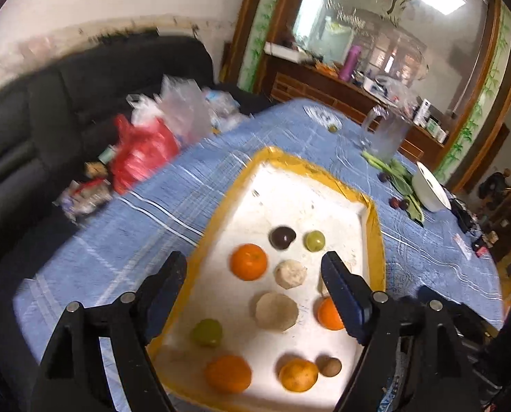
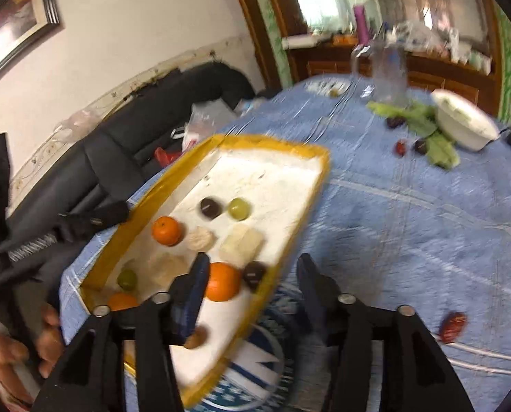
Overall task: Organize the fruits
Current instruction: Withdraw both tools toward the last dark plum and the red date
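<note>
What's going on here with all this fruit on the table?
A person holds a gripper in each hand over a yellow-rimmed white tray on a blue tablecloth. The tray already holds oranges, green fruits and dark plums. Both the left gripper and right gripper hover with jaws open and empty. A red fruit lies loose on the cloth.

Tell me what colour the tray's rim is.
Yellow; the tray is white inside. It shows best in the left wrist view.
</note>
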Tool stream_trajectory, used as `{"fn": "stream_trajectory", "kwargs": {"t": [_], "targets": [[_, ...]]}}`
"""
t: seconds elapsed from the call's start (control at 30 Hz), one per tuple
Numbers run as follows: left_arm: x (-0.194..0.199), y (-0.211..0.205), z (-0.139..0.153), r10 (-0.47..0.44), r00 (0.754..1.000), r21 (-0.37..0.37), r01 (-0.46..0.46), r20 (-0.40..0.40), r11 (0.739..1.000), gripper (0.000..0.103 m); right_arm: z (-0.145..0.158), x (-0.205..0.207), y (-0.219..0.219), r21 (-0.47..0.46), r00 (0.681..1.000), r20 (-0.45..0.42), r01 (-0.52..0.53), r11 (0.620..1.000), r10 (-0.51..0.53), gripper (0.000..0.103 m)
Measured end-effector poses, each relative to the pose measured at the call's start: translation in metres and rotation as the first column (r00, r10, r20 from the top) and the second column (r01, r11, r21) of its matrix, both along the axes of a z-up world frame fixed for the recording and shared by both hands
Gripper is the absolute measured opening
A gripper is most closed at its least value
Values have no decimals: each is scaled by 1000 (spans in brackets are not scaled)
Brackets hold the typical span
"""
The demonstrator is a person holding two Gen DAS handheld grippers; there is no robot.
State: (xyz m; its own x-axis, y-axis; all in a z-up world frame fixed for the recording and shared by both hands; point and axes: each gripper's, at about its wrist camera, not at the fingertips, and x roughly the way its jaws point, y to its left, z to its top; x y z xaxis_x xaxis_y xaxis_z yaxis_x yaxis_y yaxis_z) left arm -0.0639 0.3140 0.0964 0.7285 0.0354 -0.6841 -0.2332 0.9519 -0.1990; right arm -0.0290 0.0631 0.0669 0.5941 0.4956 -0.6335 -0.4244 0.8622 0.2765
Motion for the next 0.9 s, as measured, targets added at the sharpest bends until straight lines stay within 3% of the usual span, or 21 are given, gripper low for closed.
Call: {"fn": "stream_trajectory", "kwargs": {"t": [0.23, 0.37, 0.53, 0.7, 0.9], "targets": [[-32, -27, 31, 42, 996, 106, -50, 73, 993, 89, -5, 6, -41, 108, 995, -54, 86, 990, -80, 61], [-44, -52, 42, 34, 992, 192, -57, 121, 980, 96, -3, 1, -36, 77, 996, -44, 78, 994, -75, 61], [-61, -78, 46, 21, 983, 240, -65, 181, 969, 101, 14, -21, -33, 32, 998, 9, 58, 998, -58, 61], [-75, -114, 39, -19, 980, 338, -51, 198, 940, 101, 16, -43, -51, -48, 993, 61, 101, 994, -98, 73], [-83, -137, 31, -76, 981, 276, 24, 178, 961, 101, 1, -56, -87, -65, 975, 87, 210, 975, -204, 73]]}}
